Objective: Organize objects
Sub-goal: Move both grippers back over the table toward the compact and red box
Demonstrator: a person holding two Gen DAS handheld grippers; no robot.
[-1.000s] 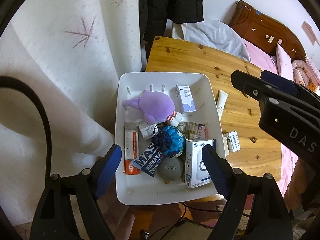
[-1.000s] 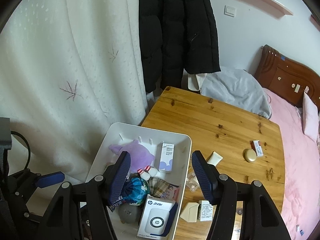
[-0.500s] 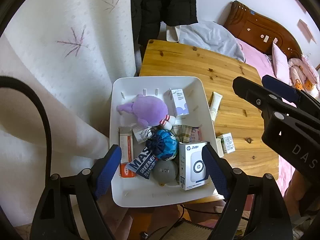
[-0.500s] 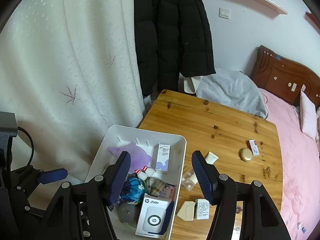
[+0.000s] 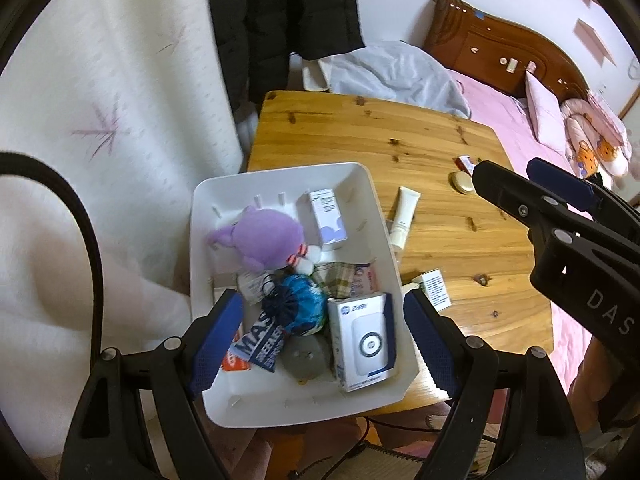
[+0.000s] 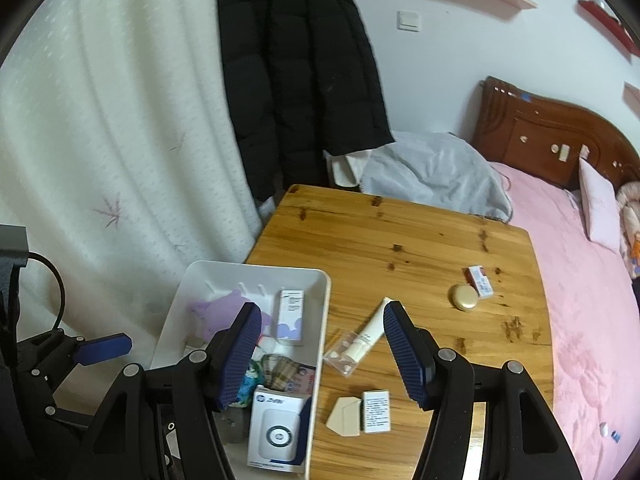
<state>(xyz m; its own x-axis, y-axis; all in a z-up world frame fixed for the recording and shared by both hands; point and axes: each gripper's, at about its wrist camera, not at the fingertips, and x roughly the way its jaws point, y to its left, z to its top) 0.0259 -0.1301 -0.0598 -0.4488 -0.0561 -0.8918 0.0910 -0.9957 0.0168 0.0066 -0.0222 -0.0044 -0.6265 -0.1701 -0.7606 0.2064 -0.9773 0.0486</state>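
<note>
A white bin [image 5: 384,240] is seen at the near left corner of the wooden table [image 6: 420,240], overhanging its near edge. It is already crowded: a purple plush [image 5: 264,240], a tall white-and-purple box [image 5: 328,216], a blue drawstring pouch [image 5: 300,308], a grey plush [image 5: 306,360] and a white HP box [image 5: 364,344] are heaped together inside.

Still loose on the table, right of the bin, are a cream tube [image 6: 370,334], a clear blister pack [image 6: 342,354], a small white printed box [image 6: 376,410] with a beige carton [image 6: 346,416] just beside it, and, farther right, a gold round compact [image 6: 463,297] touching a red-and-white packet [image 6: 480,280].

The left gripper [image 5: 324,340] is held above the near part of the bin, its jaws spread wide and nothing between them. The right gripper [image 6: 322,356] is held over the bin's right wall and the tube, its jaws moderately parted and empty too.

Several risks can be judged from here. The overhanging bin could be tipped or shoved off the edge if it is pressed near its near rim. The thin blister pack could be pushed along rather than lifted, since it lies flat and partly under the tube. The tube could be rolled away by a glancing pad. Further items could be spilled out once dropped on the heap.
</note>
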